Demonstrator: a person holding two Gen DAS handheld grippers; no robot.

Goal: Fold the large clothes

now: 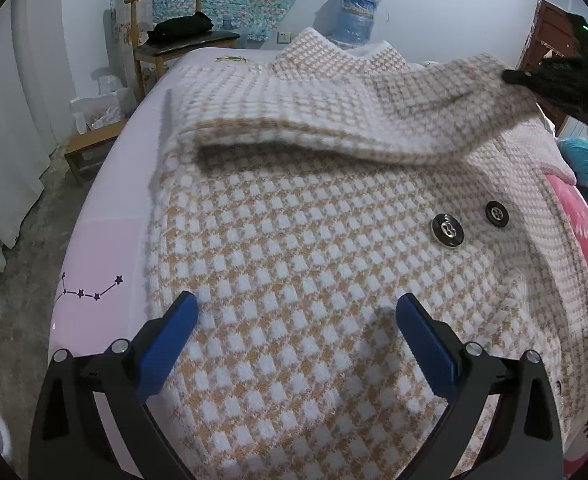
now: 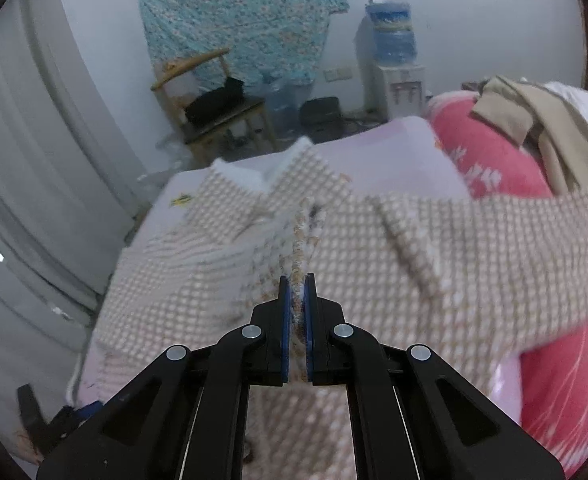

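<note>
Left wrist view: checked coat lay spread on the pink bed, one sleeve lifted across it. Right gripper was clamped on a fabric edge, probably that sleeve. Left gripper hovered above, fingers apart.

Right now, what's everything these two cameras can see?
coat: one, beige-and-white check, spread on the bed
buttons: two, black, on the coat's front
bed: one, pale pink sheet, under the coat
blanket: one, pink with white print, beside the coat
chair: one, wooden, by the far wall
water cooler: one, white with blue bottle, by the far wall
left hand-held gripper: one, black with blue pads, open over the coat
right hand-held gripper: one, shut on the coat's sleeve
</note>
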